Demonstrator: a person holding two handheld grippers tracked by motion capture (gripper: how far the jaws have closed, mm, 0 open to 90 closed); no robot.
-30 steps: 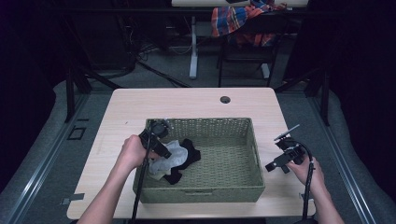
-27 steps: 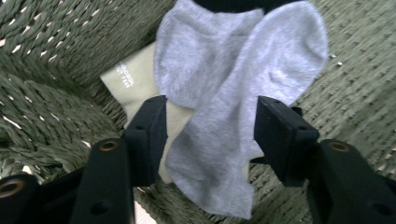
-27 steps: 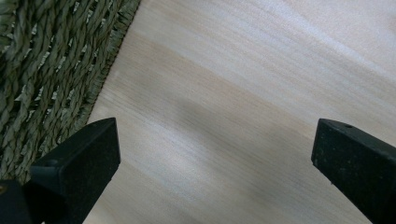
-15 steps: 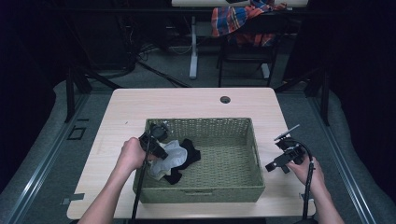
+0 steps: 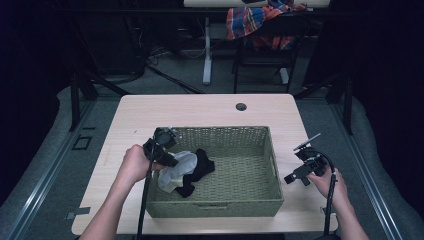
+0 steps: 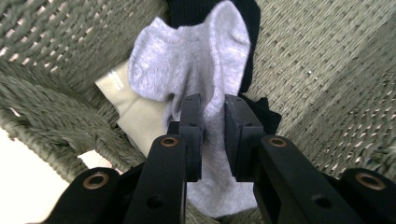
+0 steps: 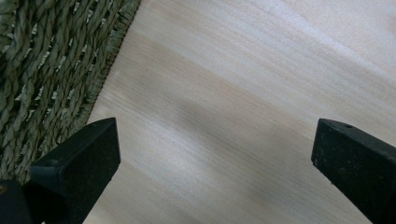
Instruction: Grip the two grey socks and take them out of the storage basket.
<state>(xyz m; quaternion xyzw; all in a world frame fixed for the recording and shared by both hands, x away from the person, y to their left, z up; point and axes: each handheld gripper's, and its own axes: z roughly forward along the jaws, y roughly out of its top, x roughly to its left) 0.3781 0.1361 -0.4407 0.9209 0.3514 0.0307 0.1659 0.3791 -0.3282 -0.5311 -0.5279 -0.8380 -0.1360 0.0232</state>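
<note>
The left claw (image 6: 214, 116) has just been closing and now pinches a fold of the grey sock (image 6: 201, 60) at the left end of the woven basket (image 5: 250, 137), beside a black sock (image 5: 200, 167). The right claw (image 7: 212, 154) gapes wide over the bare counter (image 7: 261, 70), just beside the basket.

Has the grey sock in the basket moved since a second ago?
Yes. The grey sock has slid toward the basket's left wall, pinched by the left hand-held gripper.

Basket wall (image 5: 150, 200) tight beside left claw (image 6: 214, 116); open basket floor (image 5: 240, 170) rightward.
</note>
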